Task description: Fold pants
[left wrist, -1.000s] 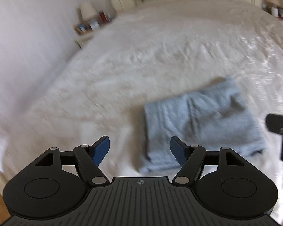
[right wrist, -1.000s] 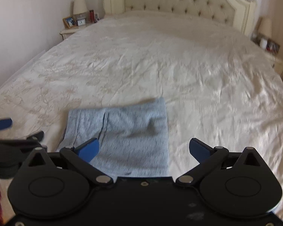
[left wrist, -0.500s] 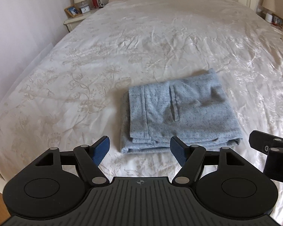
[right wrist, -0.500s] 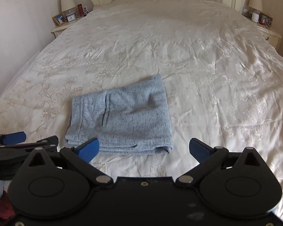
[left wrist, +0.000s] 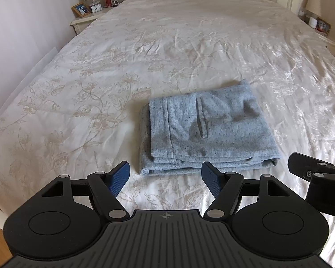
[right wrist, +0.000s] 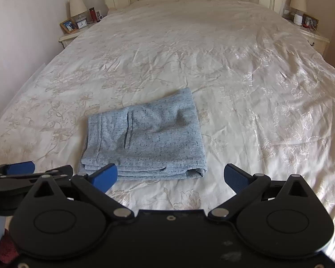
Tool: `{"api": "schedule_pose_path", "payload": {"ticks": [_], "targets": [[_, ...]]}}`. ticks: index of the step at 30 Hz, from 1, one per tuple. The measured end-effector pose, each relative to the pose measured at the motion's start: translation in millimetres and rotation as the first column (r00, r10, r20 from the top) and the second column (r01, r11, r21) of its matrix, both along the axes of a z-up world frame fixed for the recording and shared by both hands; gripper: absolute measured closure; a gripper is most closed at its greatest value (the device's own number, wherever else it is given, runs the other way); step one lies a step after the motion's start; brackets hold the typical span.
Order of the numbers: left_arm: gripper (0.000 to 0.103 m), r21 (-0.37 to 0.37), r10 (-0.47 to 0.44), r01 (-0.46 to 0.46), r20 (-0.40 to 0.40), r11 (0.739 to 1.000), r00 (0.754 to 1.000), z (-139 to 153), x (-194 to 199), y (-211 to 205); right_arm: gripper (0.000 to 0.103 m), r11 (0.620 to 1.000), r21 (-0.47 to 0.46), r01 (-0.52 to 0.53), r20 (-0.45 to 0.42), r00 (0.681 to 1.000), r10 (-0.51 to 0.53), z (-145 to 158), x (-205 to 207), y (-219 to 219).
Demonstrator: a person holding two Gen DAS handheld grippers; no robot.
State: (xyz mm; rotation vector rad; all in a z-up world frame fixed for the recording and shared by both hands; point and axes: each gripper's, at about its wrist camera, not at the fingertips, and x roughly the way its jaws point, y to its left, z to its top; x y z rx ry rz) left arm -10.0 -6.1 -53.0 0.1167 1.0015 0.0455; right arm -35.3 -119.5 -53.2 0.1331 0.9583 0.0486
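Pants (left wrist: 203, 131) folded on cream floral bedspread (left wrist: 167, 51) (both grippers' jaws spread, empty), nightstands beyond.

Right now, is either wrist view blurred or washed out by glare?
Left wrist view: sharp, folded pants crisp, sheen on the bedspread at right. Right wrist view: equally sharp, brighter glare on the bedspread's right side; fisheye bends the edges in both.

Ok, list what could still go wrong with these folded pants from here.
1. The pants lie near the bed's front edge; a nudge from the open left gripper or right gripper could drag them off.
2. The bedspread looks slick and wrinkled, so the stack may slide.
3. The lower layers jut out unevenly at the left edge and could splay open if bumped.
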Motion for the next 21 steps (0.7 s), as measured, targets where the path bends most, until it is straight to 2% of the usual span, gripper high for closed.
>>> {"api": "schedule_pose_path", "payload": {"ticks": [21], "targets": [[0.034,-0.001,-0.009,0.009,-0.008,1.000,1.000,-0.1,-7.5,6.4,0.000,0.999,0.021,0.026,-0.014,1.000,-0.026,-3.6,-10.8,7.8]]}}
